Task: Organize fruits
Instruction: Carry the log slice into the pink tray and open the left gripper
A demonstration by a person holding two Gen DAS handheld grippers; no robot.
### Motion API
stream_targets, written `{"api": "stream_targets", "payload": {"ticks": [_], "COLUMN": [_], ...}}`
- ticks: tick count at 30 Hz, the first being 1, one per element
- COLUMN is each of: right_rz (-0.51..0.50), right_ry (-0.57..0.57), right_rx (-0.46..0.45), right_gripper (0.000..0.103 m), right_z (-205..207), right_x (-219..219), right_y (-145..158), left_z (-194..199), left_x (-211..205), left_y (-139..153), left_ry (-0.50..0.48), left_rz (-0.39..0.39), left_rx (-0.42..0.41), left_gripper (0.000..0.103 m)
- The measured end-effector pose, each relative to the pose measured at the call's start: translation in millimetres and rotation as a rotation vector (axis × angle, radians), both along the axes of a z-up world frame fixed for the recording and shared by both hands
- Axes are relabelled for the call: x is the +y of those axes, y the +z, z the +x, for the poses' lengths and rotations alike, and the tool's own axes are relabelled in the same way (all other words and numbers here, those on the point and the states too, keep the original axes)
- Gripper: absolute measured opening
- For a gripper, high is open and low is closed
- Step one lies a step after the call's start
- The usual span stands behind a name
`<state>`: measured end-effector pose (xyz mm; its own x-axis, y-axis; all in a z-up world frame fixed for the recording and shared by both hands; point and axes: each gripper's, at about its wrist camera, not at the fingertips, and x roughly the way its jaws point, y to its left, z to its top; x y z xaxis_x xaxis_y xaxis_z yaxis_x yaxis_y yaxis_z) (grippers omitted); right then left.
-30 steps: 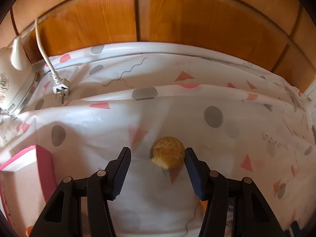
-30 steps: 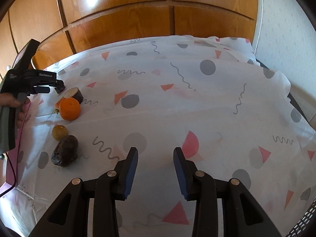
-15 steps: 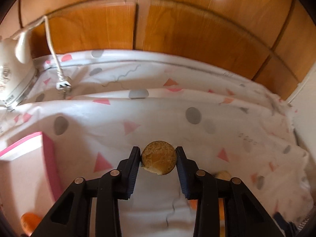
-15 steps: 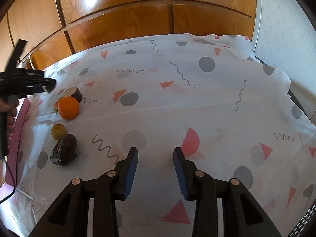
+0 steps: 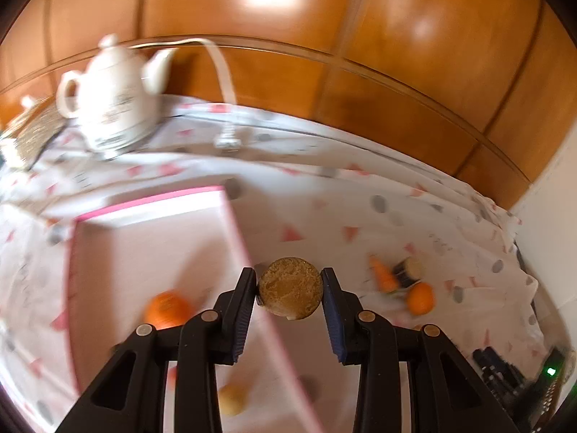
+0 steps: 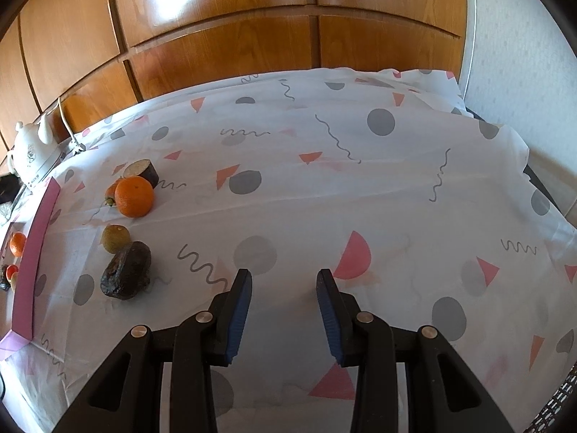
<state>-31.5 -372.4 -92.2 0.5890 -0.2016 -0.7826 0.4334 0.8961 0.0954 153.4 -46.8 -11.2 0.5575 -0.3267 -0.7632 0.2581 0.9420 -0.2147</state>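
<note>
My left gripper (image 5: 290,294) is shut on a round brown fruit (image 5: 290,288) and holds it in the air above the right wall of a pink box (image 5: 230,223). An orange (image 5: 167,308) and a small yellow fruit (image 5: 232,399) lie inside the box. My right gripper (image 6: 283,288) is open and empty, low over the patterned tablecloth (image 6: 324,180). To its left lie an orange (image 6: 134,196), a small brown-green fruit (image 6: 115,239), a dark avocado-like fruit (image 6: 126,276), a dark cut piece (image 6: 141,172) and a carrot (image 6: 111,191).
A white teapot (image 5: 111,97) with a white cord and plug (image 5: 227,140) stands at the back left by the wooden wall panels (image 5: 324,36). The pink box's wall (image 6: 34,252) shows at the left of the right wrist view. A white wall (image 6: 523,54) borders the table's right side.
My left gripper closed on the brown fruit, lifted it off the cloth and carried it left to above the pink box. My right gripper has stayed still and open.
</note>
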Motion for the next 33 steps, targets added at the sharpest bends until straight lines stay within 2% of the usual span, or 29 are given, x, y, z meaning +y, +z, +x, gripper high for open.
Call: {"api": "stream_targets", "payload": {"ticks": [7, 11, 14, 19, 21, 27, 33], "right_rz": [-0.015, -0.024, -0.031, -0.040, -0.039, -0.045, -0.053], "right_ry": [0.015, 0.021, 0.025, 0.022, 0.020, 0.020, 0.026], "right_rx": [-0.005, -0.004, -0.002, 0.001, 0.006, 0.017, 0.023], "right_gripper": [0.038, 0.038, 0.038, 0.038, 0.038, 0.038, 0.038], "right_z": [-1.1, -2.0, -2.4, -2.0, -2.1, -2.2, -1.7], "right_x": [9.9, 14.9, 18.6, 21.6, 21.6, 22.9, 24.5], "right_y": [3.4, 5.1, 6.6, 8.4, 7.4, 4.5, 3.2], "left_z": [-13.8, -18.2, -24.8, -50.3, -58.9, -75.1, -74.5], "left_x": [75.2, 98.0, 101.8, 96.8, 96.9, 99.9, 107.4], "left_y": [-18.7, -33.4, -39.0, -32.7, -36.2, -53.4, -65.5], "left_ry": [0.135, 0.168, 0.164, 0.117, 0.109, 0.137, 0.176], "left_rz": [0.008, 0.017, 0.018, 0.013, 0.010, 0.006, 0.016], "left_rx": [0.028, 0.047, 0.052, 0.012, 0.025, 0.064, 0.086], "left_gripper": [0.037, 0.037, 0.037, 0.037, 0.037, 0.037, 0.037]}}
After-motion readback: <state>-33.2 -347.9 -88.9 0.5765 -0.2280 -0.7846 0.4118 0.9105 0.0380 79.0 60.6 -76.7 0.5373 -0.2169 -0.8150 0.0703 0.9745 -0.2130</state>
